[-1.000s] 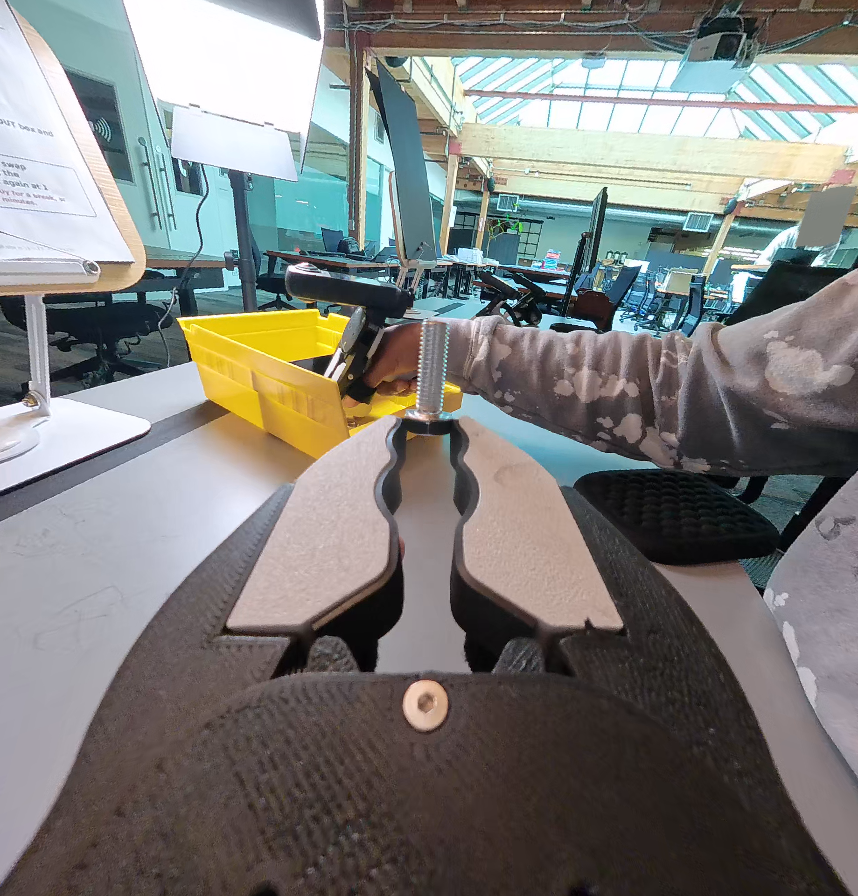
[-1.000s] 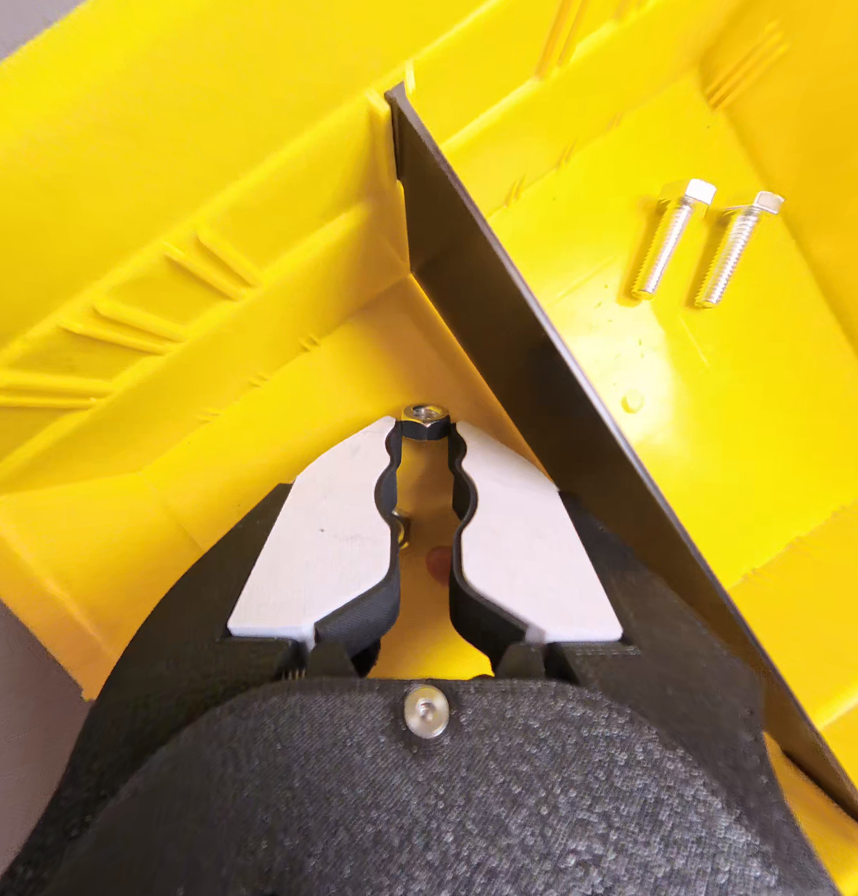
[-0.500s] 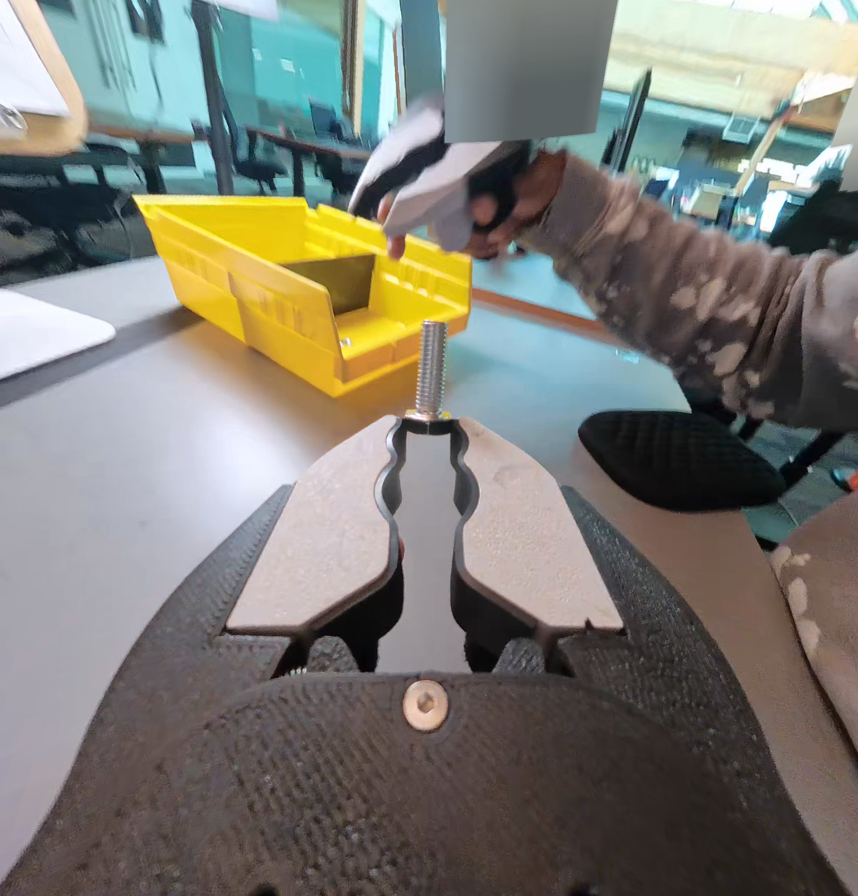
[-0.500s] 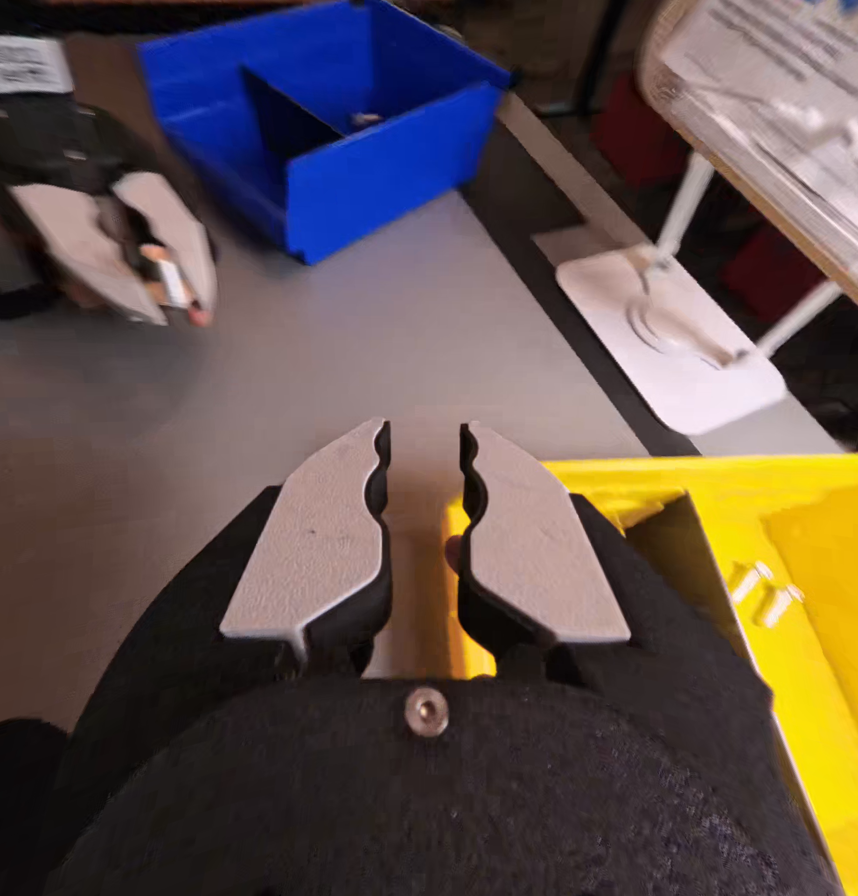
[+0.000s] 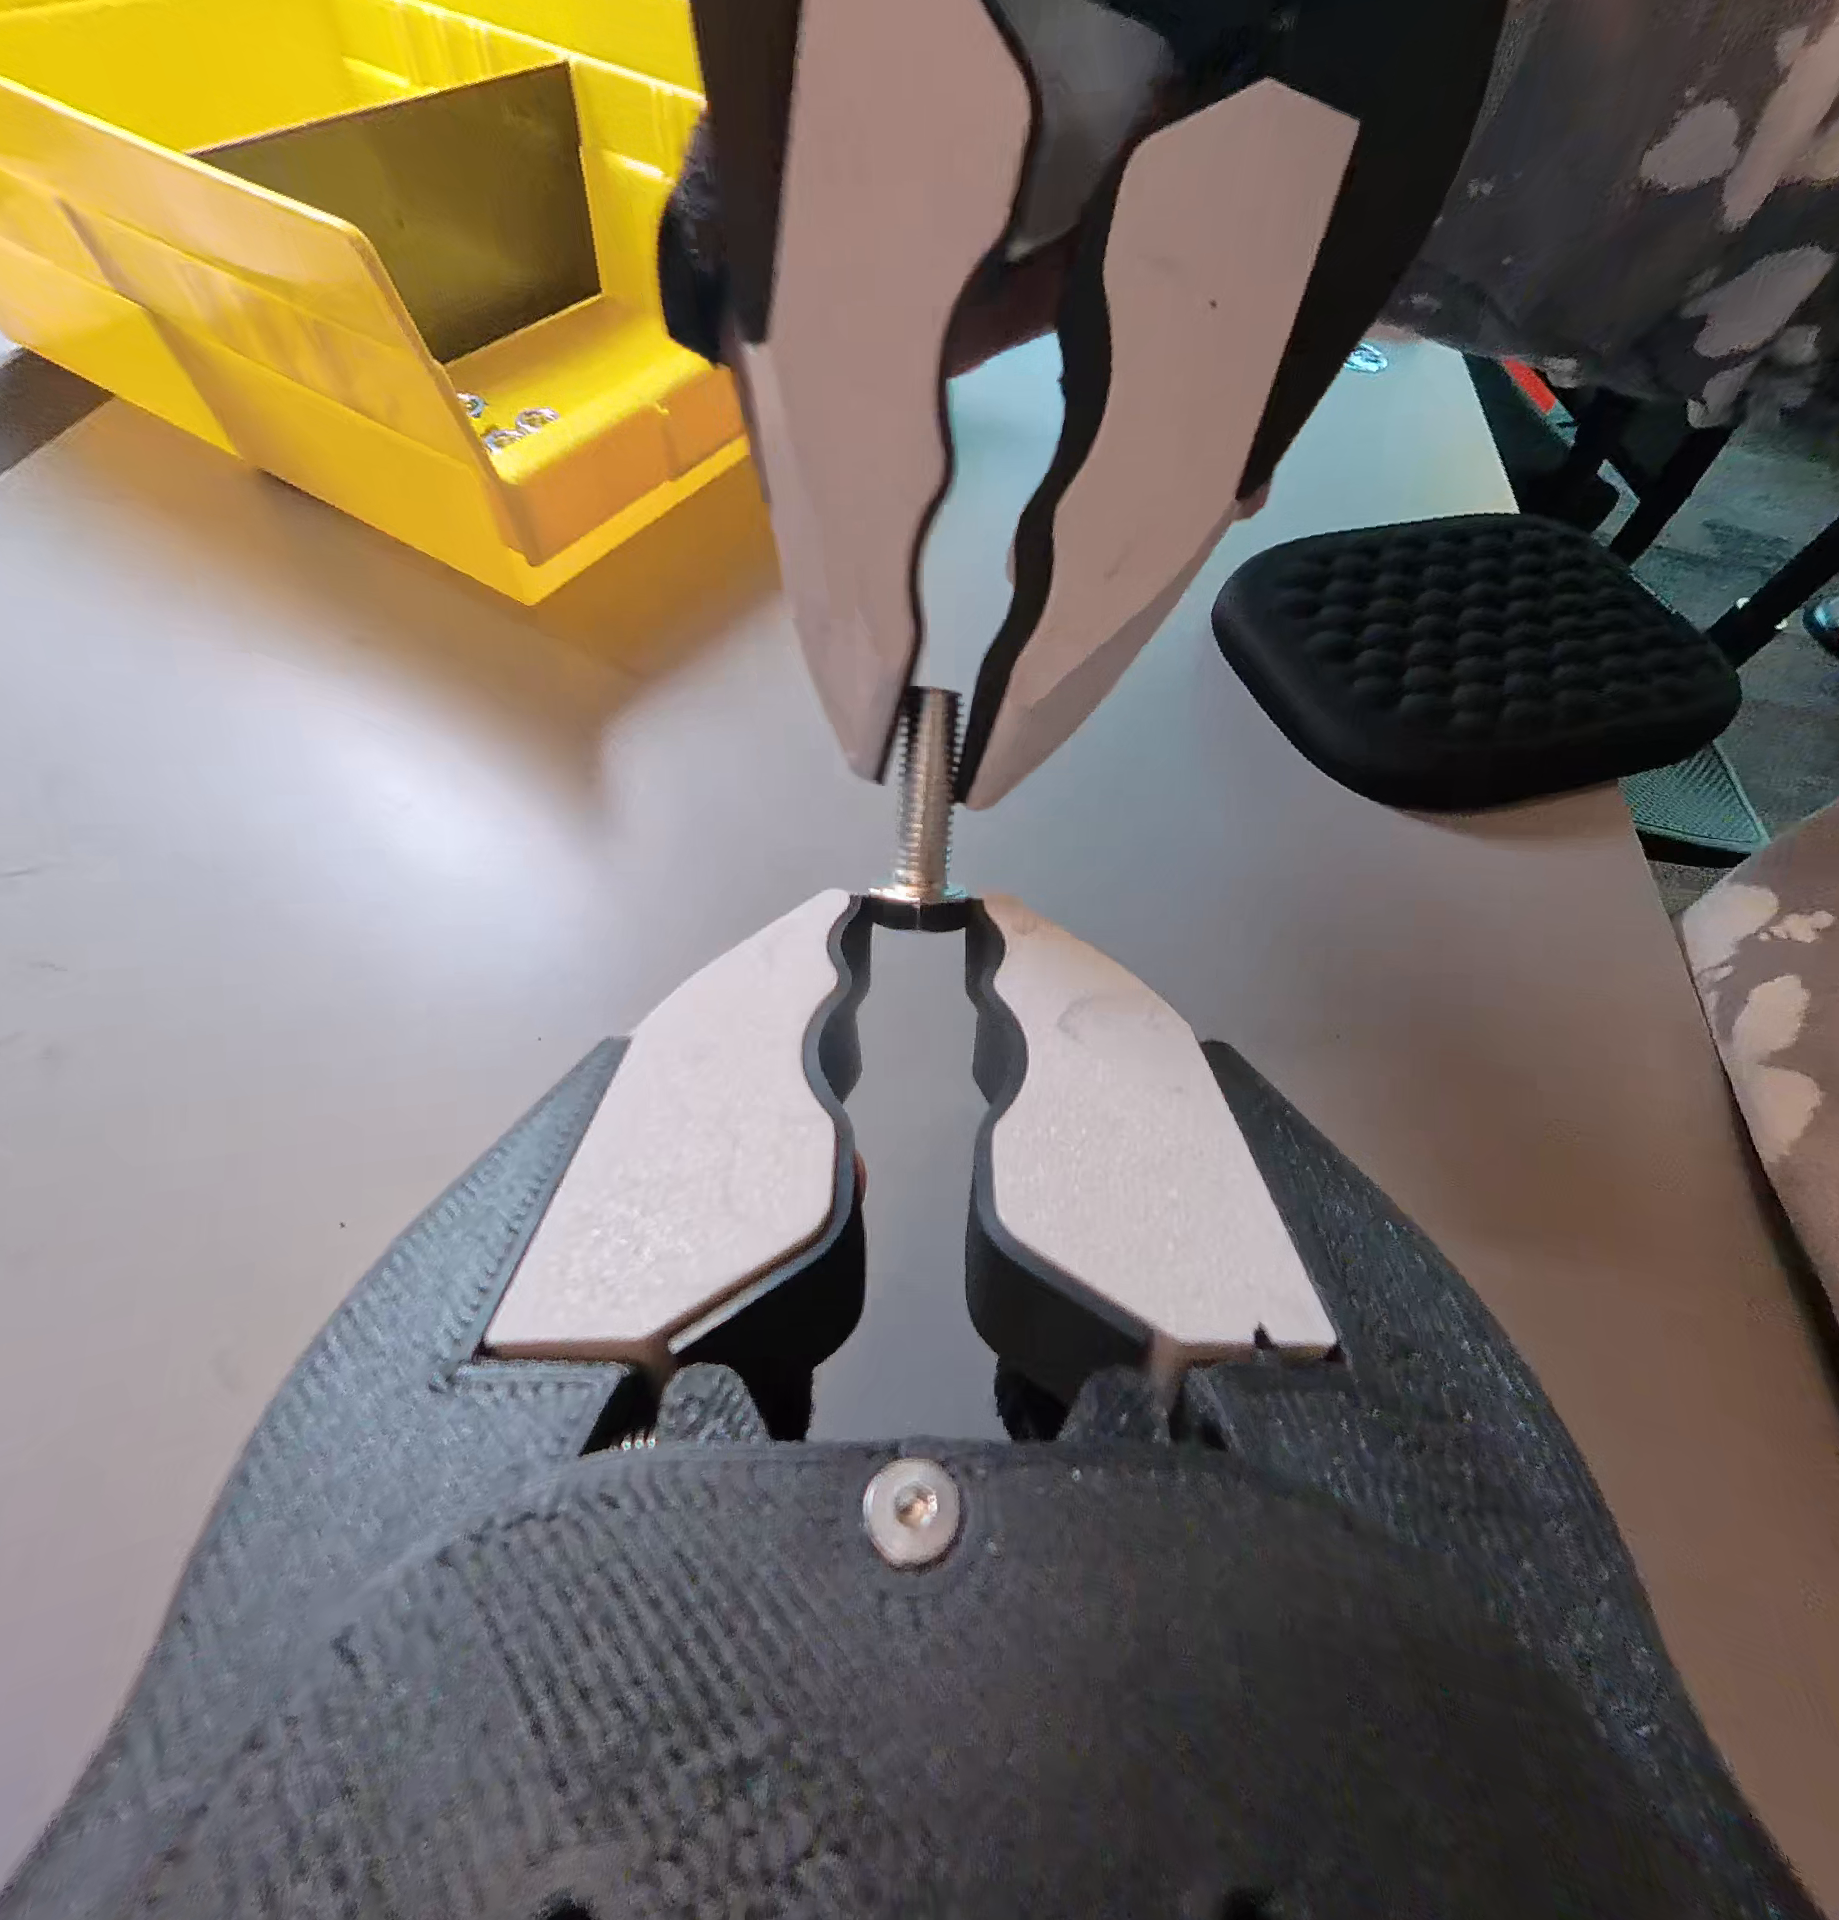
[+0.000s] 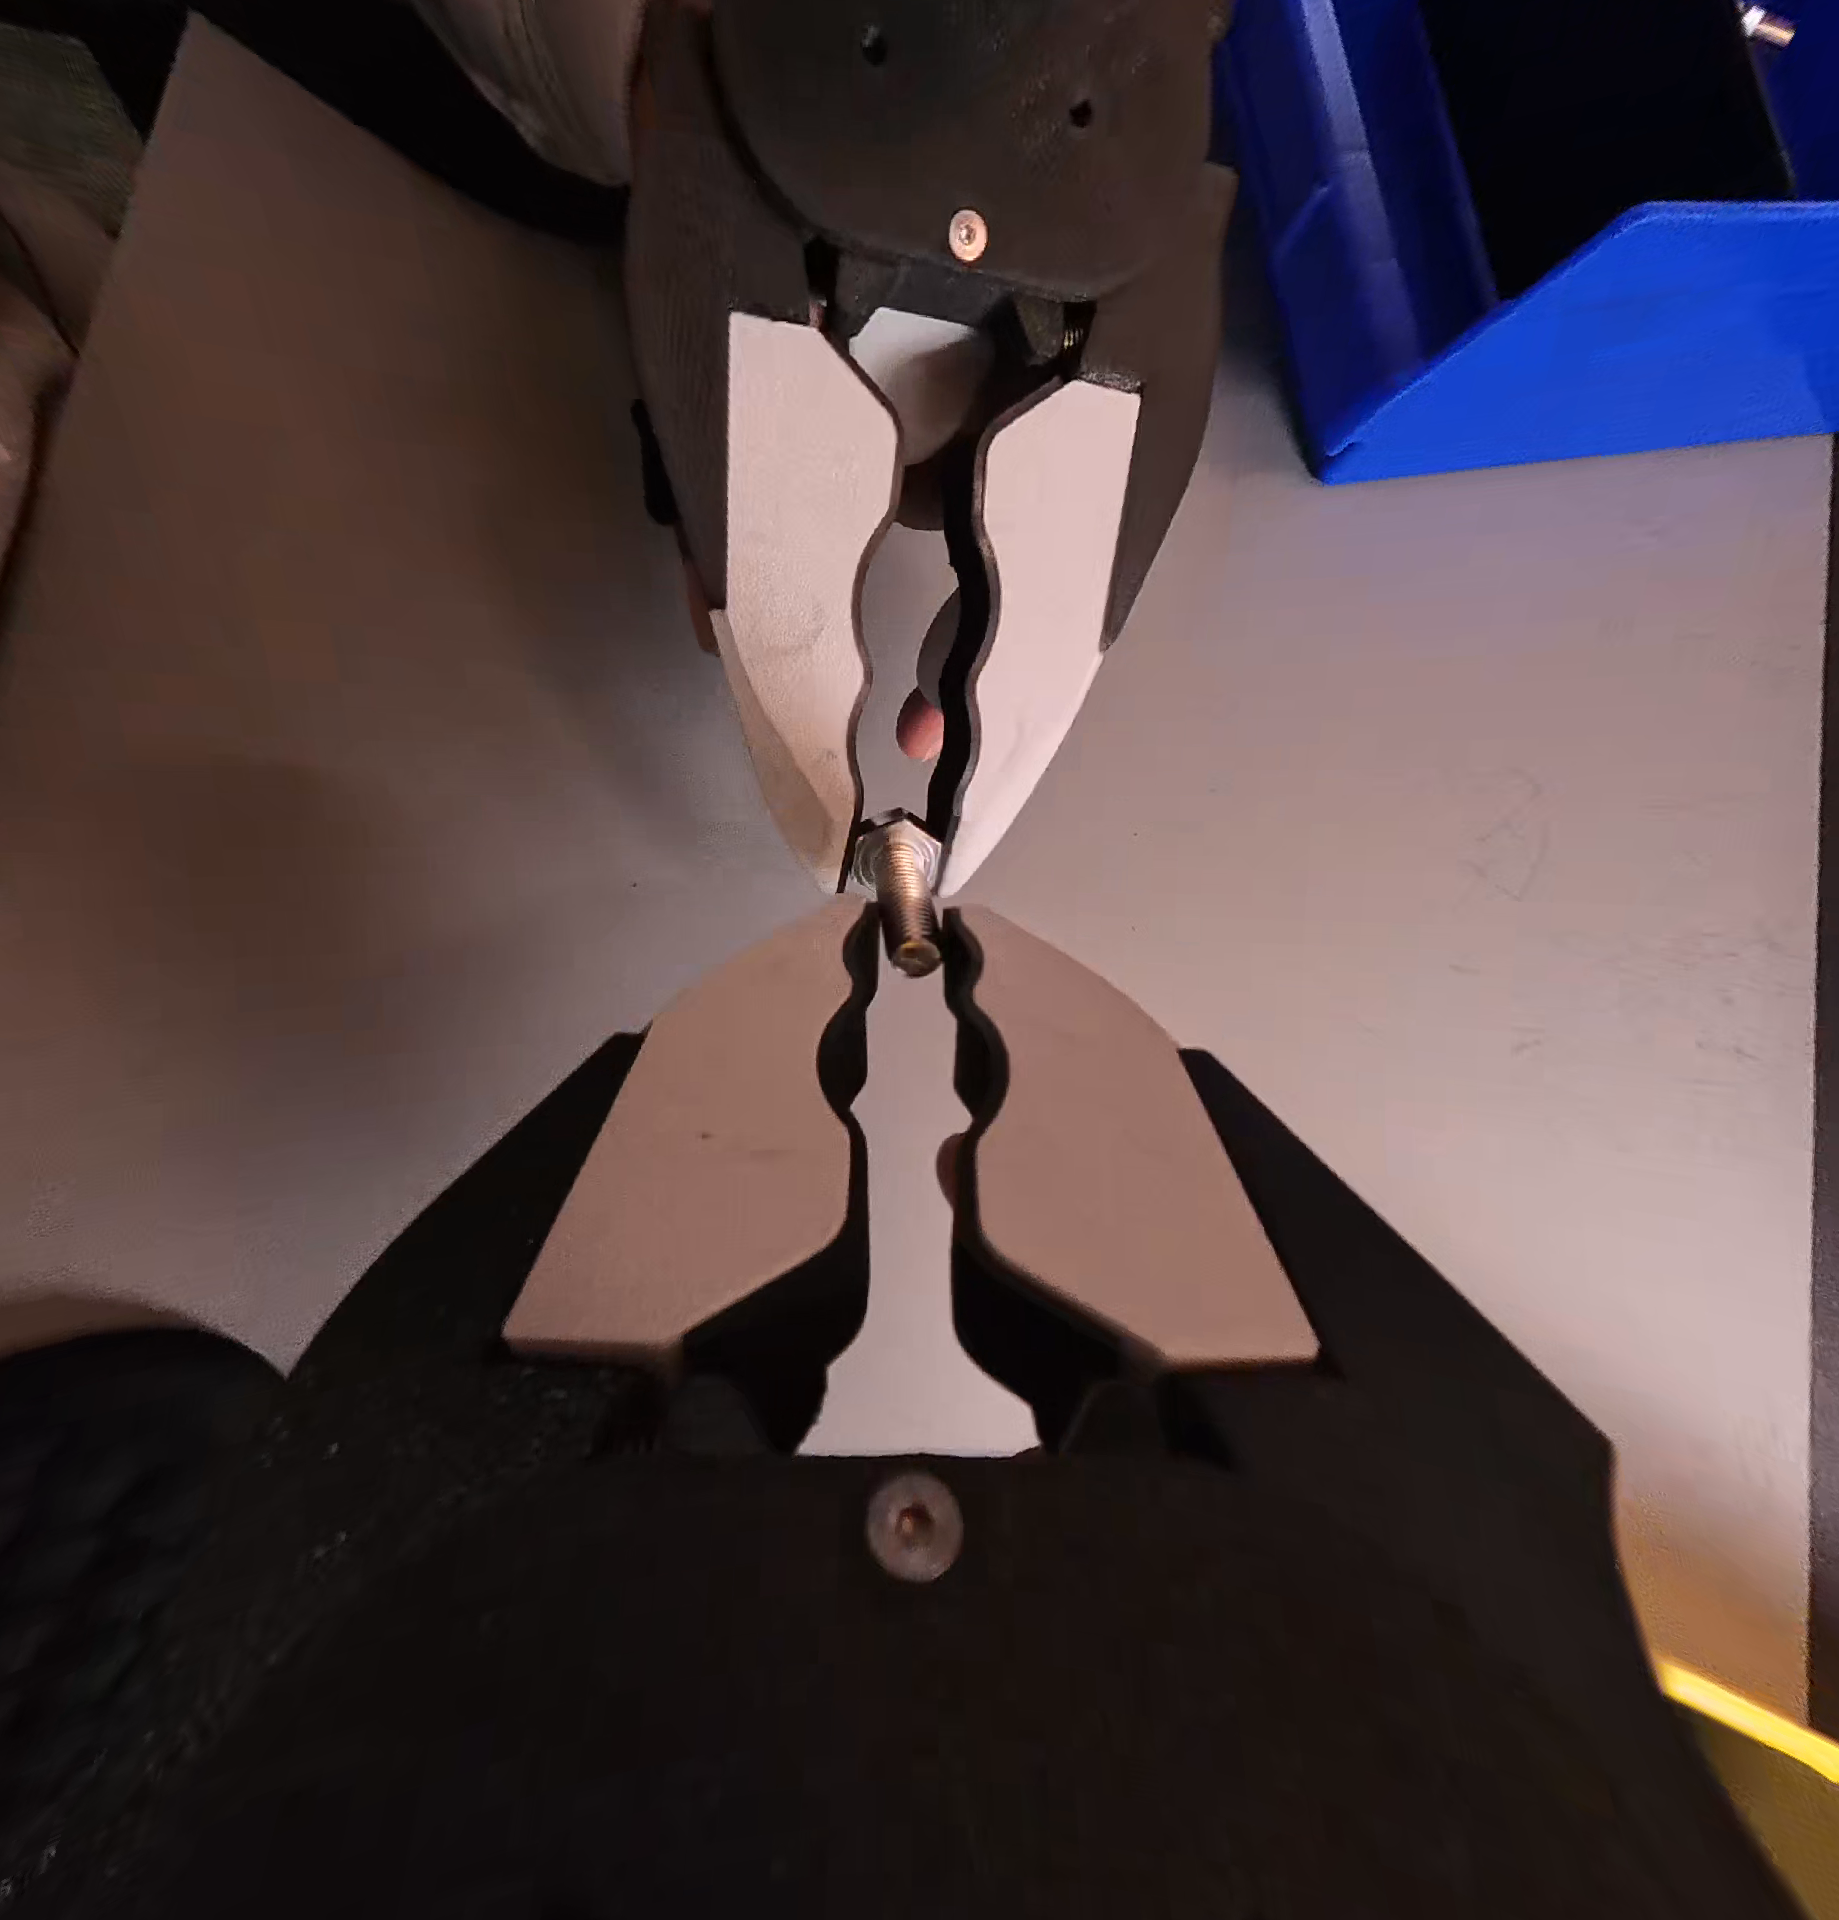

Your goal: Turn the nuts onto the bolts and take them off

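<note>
A silver bolt stands upright over the grey table. My left gripper is shut on its hex head. My right gripper comes down from above, and its fingertips press on both sides of the bolt's threaded upper end. In the right wrist view the bolt points at the camera. Its tip sits between my right gripper's tips, and my left gripper holds the head beyond. No nut shows between the right fingers. Loose nuts lie in the yellow bin.
The yellow bin stands at the far left of the table, with a dark divider inside. A blue bin stands at the table's other end. A black chair armrest and a person's patterned sleeve are at the right edge. My left and right fingertips are right by each other.
My right gripper left the yellow bin, where it was shut on a nut. It swung across the table and came down onto the bolt's top. My left gripper kept hold of the bolt.
</note>
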Motion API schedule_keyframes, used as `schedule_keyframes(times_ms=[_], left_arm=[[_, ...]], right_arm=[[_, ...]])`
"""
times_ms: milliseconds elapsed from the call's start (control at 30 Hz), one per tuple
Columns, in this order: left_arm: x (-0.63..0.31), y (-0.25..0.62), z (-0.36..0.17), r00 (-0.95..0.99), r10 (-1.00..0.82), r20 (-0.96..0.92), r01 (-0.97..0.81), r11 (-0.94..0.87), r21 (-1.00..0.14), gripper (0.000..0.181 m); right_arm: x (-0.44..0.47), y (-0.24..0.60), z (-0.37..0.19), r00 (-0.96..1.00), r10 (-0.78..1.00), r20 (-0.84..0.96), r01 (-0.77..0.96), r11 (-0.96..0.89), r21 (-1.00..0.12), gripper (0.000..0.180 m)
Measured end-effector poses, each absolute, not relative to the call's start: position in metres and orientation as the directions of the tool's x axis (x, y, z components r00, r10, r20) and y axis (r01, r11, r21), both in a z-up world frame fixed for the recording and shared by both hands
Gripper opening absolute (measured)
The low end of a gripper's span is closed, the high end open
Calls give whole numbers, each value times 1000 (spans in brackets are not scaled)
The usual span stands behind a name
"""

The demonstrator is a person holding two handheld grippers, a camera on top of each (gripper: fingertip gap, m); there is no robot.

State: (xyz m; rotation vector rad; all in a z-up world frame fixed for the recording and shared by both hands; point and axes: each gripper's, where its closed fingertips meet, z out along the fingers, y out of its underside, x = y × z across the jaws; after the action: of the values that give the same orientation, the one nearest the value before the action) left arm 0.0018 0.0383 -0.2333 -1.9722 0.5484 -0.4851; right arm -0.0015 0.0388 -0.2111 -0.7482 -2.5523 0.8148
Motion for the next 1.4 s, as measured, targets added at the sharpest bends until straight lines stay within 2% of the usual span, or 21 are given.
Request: schedule_keyframes(times_ms=[167, 333, 433, 567, 667, 767, 833, 900, 1000, 1167, 1367, 1400], left_arm=[[2, 37, -228, 804, -582, 120, -153, -398, -905, 19], [4, 36, -232, 804, -585, 103, -181, -406, -896, 19], [3, 36, -231, 807, -583, 96, -183, -401, -897, 19], [-12, 44, -206, 862, -501, 80, -77, -285, -955, 23], [-39, 46, -185, 913, -404, 52, -24, -181, -983, 29], [-61, 47, -174, 944, -326, 46, 9, -116, -993, 31], [-69, 47, -172, 956, -293, 36, 8, -96, -995, 30], [-72, 48, -175, 960, -277, 34, 7, -98, -995, 30], [-76, 49, -180, 964, -262, 36, 8, -106, -994, 28], [-86, 52, -189, 969, -243, 47, 17, -125, -992, 26], [-85, 53, -191, 966, -254, 46, 13, -133, -991, 25], [-84, 53, -191, 965, -257, 47, 12, -134, -991, 25]], right_arm=[[3, 42, -212, -788, 591, 172, 394, 698, -598, 10], [2, 39, -214, -790, 581, 195, 390, 721, -572, 17], [2, 38, -217, -795, 571, 206, 387, 738, -552, 10], [-6, 54, -191, -750, 616, 242, 383, 702, -601, 9], [-25, 119, -150, -585, 736, 340, 420, 634, -650, 10], [-44, 240, -115, -244, 864, 441, 531, 500, -685, 10], [-46, 321, -114, -32, 902, 431, 620, 356, -699, 10], [-42, 389, -132, 124, 897, 425, 709, 220, -671, 10], [-43, 445, -182, 205, 905, 373, 797, 67, -600, 10], [-44, 487, -250, 194, 901, 388, 908, -16, -418, 10], [-32, 486, -289, 133, 930, 344, 968, -47, -247, 10], [-33, 486, -288, 126, 929, 348, 967, -38, -250, 10]])
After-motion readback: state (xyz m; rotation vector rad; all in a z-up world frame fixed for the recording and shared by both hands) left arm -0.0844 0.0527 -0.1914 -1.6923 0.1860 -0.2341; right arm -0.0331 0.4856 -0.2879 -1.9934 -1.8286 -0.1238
